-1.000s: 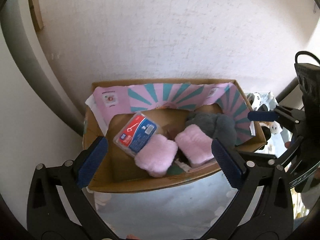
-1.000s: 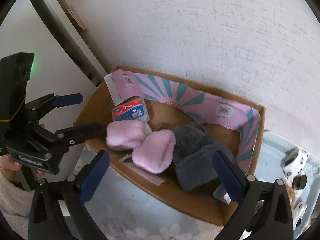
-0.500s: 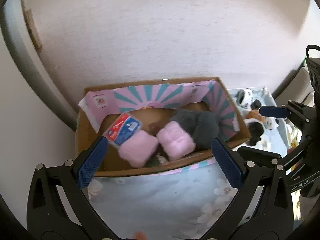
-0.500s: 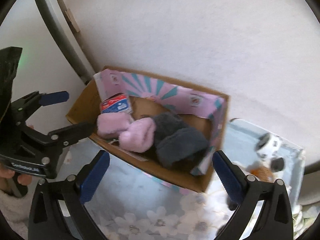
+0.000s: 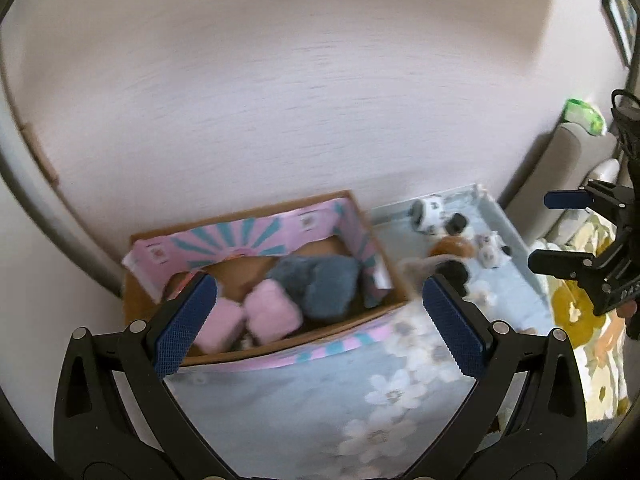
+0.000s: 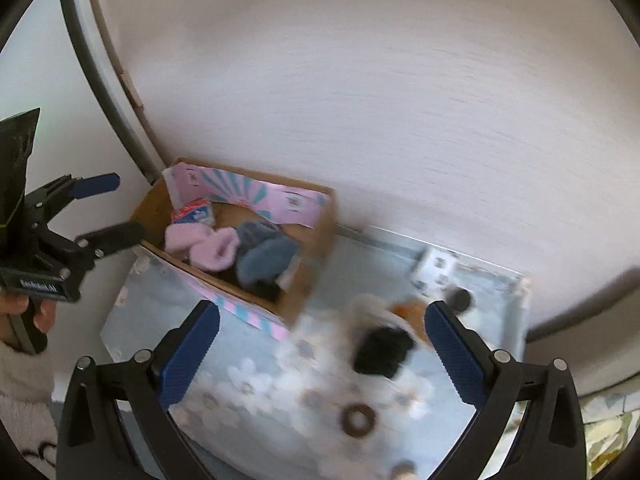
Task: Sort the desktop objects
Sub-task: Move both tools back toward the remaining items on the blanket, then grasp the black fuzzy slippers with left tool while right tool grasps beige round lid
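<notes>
A cardboard box (image 5: 140,304) (image 6: 320,232) with a pink and teal lining stands against the wall on a blue flowered cloth (image 5: 320,400) (image 6: 248,376). Inside lie two pink fluffy pieces (image 5: 272,312) (image 6: 200,246), a grey fluffy item (image 5: 324,284) (image 6: 264,260) and a red and blue packet (image 6: 192,213). My left gripper (image 5: 320,320) hovers open in front of the box, holding nothing. My right gripper (image 6: 322,348) is open and empty over the cloth, right of the box. Each gripper shows in the other's view: the right gripper (image 5: 576,232) and the left gripper (image 6: 104,208).
Right of the box lie blurred plush toys in black, white and orange (image 5: 448,240) (image 6: 384,344). A dark ring (image 6: 357,420) rests on the cloth near my right gripper. A yellow flowered fabric (image 5: 580,320) lies at far right. A hand and white sleeve (image 6: 20,340) hold the left gripper.
Both grippers have pulled back and up from the box, which now looks smaller and farther. The toys and more cloth have come into view. Both stay open.
</notes>
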`<move>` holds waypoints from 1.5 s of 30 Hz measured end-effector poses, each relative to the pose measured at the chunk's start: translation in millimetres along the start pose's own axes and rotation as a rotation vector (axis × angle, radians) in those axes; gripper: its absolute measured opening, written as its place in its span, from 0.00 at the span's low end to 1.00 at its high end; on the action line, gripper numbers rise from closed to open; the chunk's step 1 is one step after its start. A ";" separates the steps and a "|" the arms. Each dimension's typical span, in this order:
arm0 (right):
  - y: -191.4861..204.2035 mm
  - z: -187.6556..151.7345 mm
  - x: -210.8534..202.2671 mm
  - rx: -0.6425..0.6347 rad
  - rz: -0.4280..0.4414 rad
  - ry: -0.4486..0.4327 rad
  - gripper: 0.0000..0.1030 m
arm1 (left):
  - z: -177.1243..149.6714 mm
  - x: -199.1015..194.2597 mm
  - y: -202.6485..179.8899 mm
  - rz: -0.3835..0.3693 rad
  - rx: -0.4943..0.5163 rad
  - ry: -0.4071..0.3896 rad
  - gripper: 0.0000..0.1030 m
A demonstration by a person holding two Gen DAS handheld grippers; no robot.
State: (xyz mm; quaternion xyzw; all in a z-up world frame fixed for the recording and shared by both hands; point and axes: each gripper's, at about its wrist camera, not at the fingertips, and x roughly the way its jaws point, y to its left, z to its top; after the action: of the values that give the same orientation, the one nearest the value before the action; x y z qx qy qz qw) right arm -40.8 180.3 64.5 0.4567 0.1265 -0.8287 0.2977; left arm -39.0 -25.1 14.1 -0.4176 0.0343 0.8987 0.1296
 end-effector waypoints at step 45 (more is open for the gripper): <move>-100.6 -227.8 66.1 -0.392 0.290 0.108 0.55 | -80.0 225.4 -191.4 0.105 -0.023 0.185 0.70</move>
State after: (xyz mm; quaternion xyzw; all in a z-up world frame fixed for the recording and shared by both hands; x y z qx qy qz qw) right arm 26.4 344.6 -122.2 0.4473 0.2335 -0.7114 0.4892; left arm -68.8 191.9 -200.1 -0.4978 0.0576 0.8622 0.0736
